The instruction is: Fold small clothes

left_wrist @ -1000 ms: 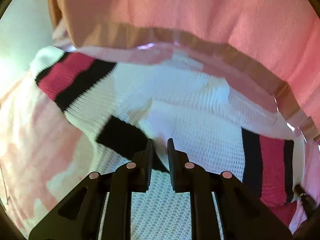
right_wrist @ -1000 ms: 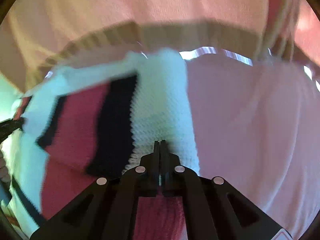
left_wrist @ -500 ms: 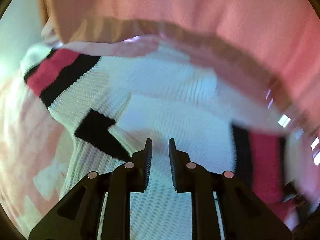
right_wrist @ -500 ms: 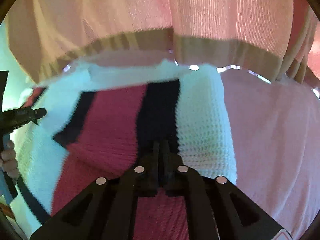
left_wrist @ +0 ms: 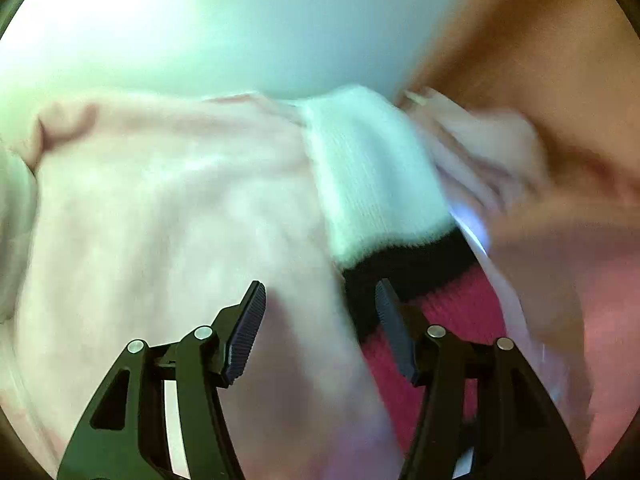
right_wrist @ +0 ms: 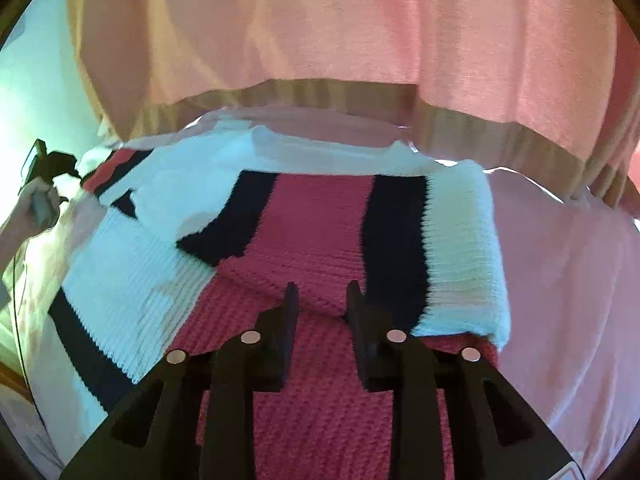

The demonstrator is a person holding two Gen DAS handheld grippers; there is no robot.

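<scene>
A small knitted sweater (right_wrist: pixel 320 232), white with black and crimson stripes, lies on a pale pink cloth (right_wrist: pixel 568 288). A striped sleeve is folded over its body. My right gripper (right_wrist: pixel 322 300) is open just above the folded crimson edge, holding nothing. My left gripper (left_wrist: pixel 320 304) is wide open and empty, at the sweater's white cuff (left_wrist: pixel 372 176), over the pink cloth (left_wrist: pixel 160 208). The left wrist view is blurred by motion. The left gripper also shows at the far left of the right wrist view (right_wrist: pixel 40 164), held by a hand.
A person in a pink top with a tan ribbed hem (right_wrist: pixel 360 96) stands right behind the sweater. A pale wall (left_wrist: pixel 240 20) lies beyond the cloth on the left.
The right gripper has opened and let go of the sleeve, which now lies folded across the sweater. The left gripper has opened wide and swung off to the left edge.
</scene>
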